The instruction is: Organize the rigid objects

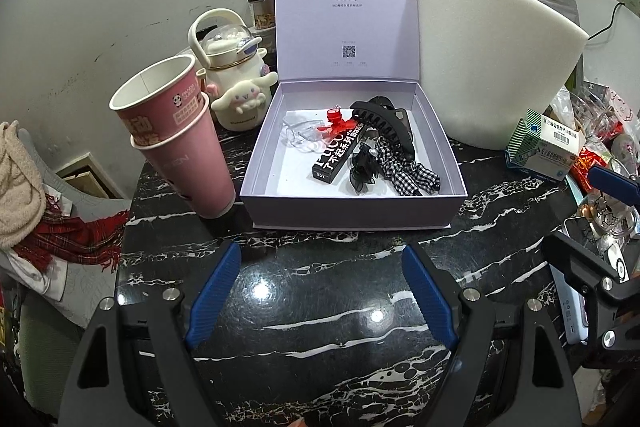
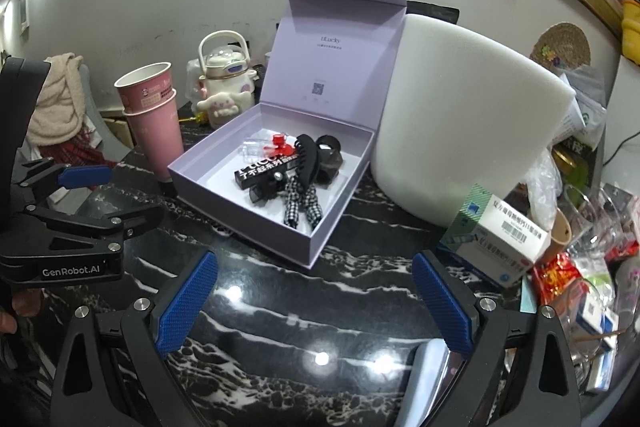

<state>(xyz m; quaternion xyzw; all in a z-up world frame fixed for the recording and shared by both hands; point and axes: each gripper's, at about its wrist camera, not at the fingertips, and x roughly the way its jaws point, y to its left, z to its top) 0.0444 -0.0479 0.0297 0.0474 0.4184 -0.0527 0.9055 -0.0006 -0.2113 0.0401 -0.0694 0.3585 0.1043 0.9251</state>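
Note:
A lilac gift box (image 1: 352, 209) stands open on the black marble table, lid upright; it also shows in the right wrist view (image 2: 244, 223). Inside lie a black hair claw (image 1: 384, 125), a black labelled stick box (image 1: 340, 155), a red ornament (image 1: 334, 119), a checked scrunchie (image 1: 408, 171) and clear plastic pieces (image 1: 300, 135). My left gripper (image 1: 320, 291) is open and empty, in front of the box. My right gripper (image 2: 316, 295) is open and empty, also in front of the box, to the right of the left one.
Two stacked pink paper cups (image 1: 176, 131) stand left of the box, a white character kettle (image 1: 236, 75) behind them. A white foam block (image 1: 492, 67) leans at the right. A medicine carton (image 1: 544, 151) and cluttered packets (image 2: 580, 275) fill the right side.

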